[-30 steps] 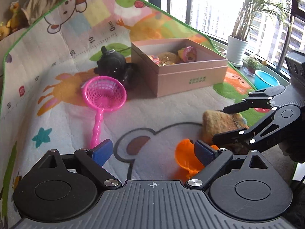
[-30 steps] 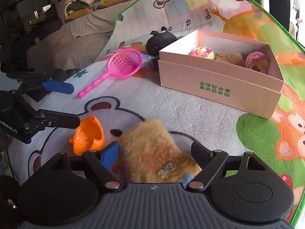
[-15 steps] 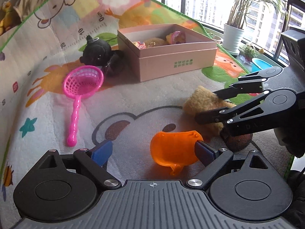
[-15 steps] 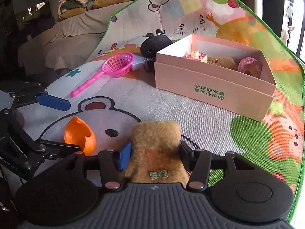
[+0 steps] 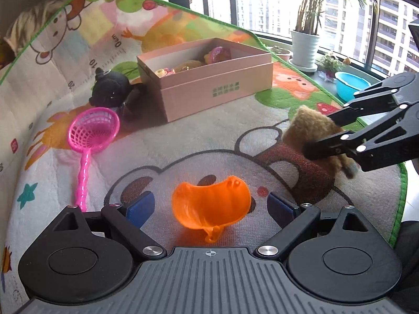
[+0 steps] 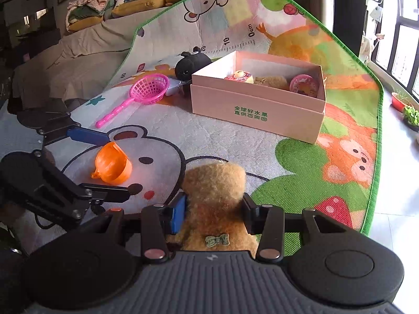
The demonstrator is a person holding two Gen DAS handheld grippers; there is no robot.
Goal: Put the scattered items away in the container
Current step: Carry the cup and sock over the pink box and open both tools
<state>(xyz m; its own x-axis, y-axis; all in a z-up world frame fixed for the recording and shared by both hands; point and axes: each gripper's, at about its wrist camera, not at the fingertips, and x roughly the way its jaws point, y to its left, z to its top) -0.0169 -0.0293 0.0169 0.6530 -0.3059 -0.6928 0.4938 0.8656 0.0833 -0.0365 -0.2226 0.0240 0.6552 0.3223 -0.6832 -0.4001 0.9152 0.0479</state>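
- Now my right tongs are closing on the brown plush toy; the pads are already pressing into its fur on both sides, where a second ago they were standing wide with the toy lying loose between them.
- In the left view the toy is hanging off the mat now, lifted in the right tongs, so the pickup looks done and the carry is beginning.
- My left tongs are staying spread wide and have come closer over the orange scoop, which is sitting between the blue pads but untouched by either.
- Ahead, the pink box is standing open on the mat, well apart from both tongs, with a few small toys already inside.
- Beside the box, the pink net and the black plush are still lying out on the mat.
- Judging from this, the plush is going to the box next, and the scoop is mine to pinch.
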